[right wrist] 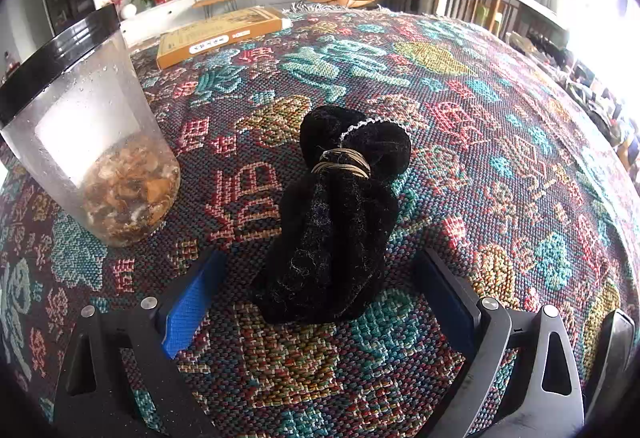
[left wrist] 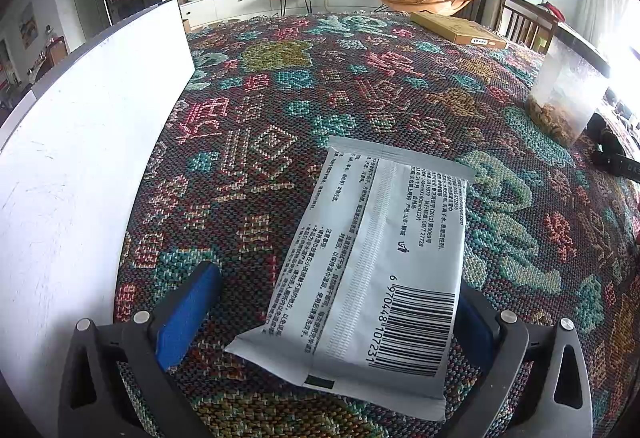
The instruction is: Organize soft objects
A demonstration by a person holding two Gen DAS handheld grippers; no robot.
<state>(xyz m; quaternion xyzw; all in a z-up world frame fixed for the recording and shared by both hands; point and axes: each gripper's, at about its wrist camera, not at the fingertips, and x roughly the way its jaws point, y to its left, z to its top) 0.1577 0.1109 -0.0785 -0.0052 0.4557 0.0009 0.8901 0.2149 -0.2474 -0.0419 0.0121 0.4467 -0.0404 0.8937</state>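
The left gripper [left wrist: 320, 322] has its jaws spread wide, the blue pads on either side of a flat white plastic packet printed with a barcode and small black text [left wrist: 372, 270]. The packet lies on the table, which is covered by a woven multicoloured patterned cloth [left wrist: 280, 109], and it runs from between the pads toward 12 o'clock, nearer the pad at 3 o'clock; whether that pad touches it cannot be told. A tall white board [left wrist: 80, 141] stands at 9 o'clock. At 2 o'clock sits a clear plastic jar with a black lid and brownish dried contents [left wrist: 564, 97], and at 1 o'clock, far back, a flat yellow cardboard box [left wrist: 460, 27].

The right gripper [right wrist: 320, 298] also has its jaws spread, empty, flanking a black velvet drawstring pouch tied with gold cord [right wrist: 332, 230]. The pouch rests on the cloth, its base between the pads without touching either and its tied neck pointing to 12 o'clock. In this view, the jar is at 10 o'clock and the box at 11 o'clock.
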